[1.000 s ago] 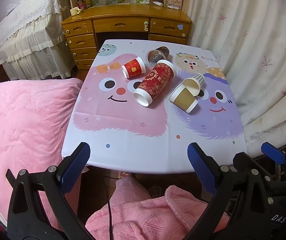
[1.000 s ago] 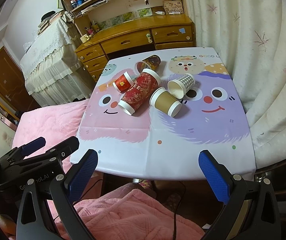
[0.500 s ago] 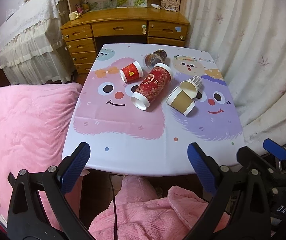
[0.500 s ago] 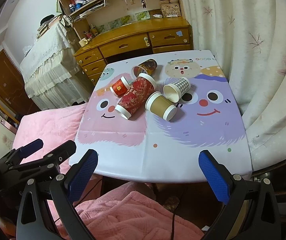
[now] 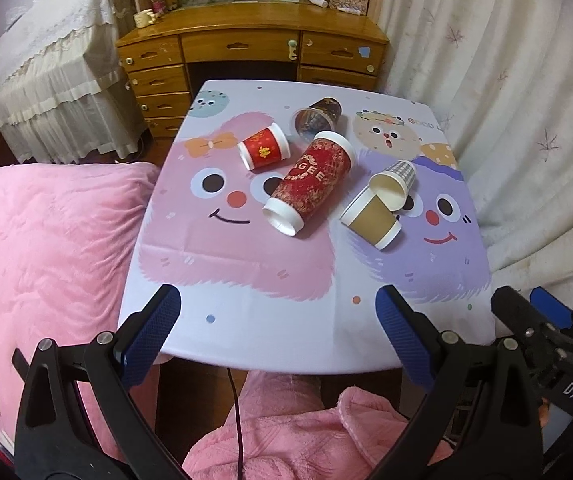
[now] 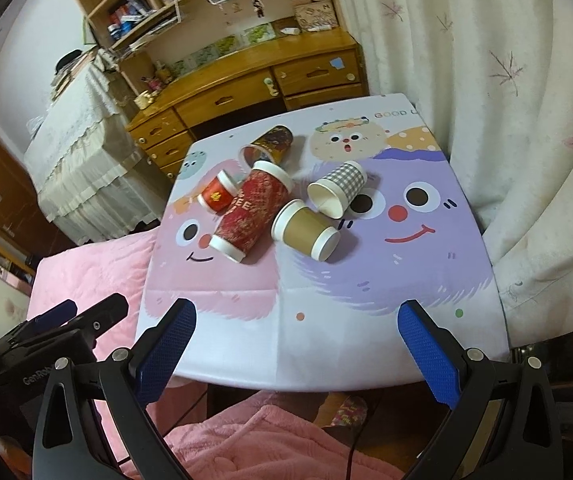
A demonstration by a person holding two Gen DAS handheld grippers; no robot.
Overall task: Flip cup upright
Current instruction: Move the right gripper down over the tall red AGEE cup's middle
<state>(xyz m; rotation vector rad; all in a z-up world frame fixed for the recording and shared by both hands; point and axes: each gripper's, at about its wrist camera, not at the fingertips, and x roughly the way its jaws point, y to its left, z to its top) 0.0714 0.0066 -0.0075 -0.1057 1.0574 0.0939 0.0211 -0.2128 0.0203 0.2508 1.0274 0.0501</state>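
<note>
Both grippers hang at the lower edge of their frames, short of the table (image 5: pixel 246 344), so this reads as the approach step, with no cup touched yet; the left gripper (image 5: pixel 278 320) has its blue pads spread wide with nothing between them, and the right gripper (image 6: pixel 296 338) is likewise wide apart and empty.

Five cups lie on their sides in a loose cluster at the centre of both views; the tall red cup (image 5: pixel 310 182) lies diagonally, its white-rimmed mouth towards the lower left of the left wrist view; the small red cup (image 5: pixel 263 153) lies just up and left of it; a dark patterned cup (image 5: pixel 318 115) sits above, mouth facing the camera; to the right, the brown cup (image 5: pixel 372 218) lies with the checked cup (image 5: pixel 394 184) touching or just overlapping its upper end, the checked cup's open mouth turned down and towards the lens.

Which cup is meant first cannot be told; my guess is the brown cup (image 6: pixel 306 232) for the right gripper, since it lies nearest in the right wrist view; the next move calls for reaching forward over the table edge, lowering the pads astride the cup's wall, closing gently so the paper does not crush, then turning it onto its base; the checked cup (image 6: pixel 338 186) alongside may get nudged.
</note>
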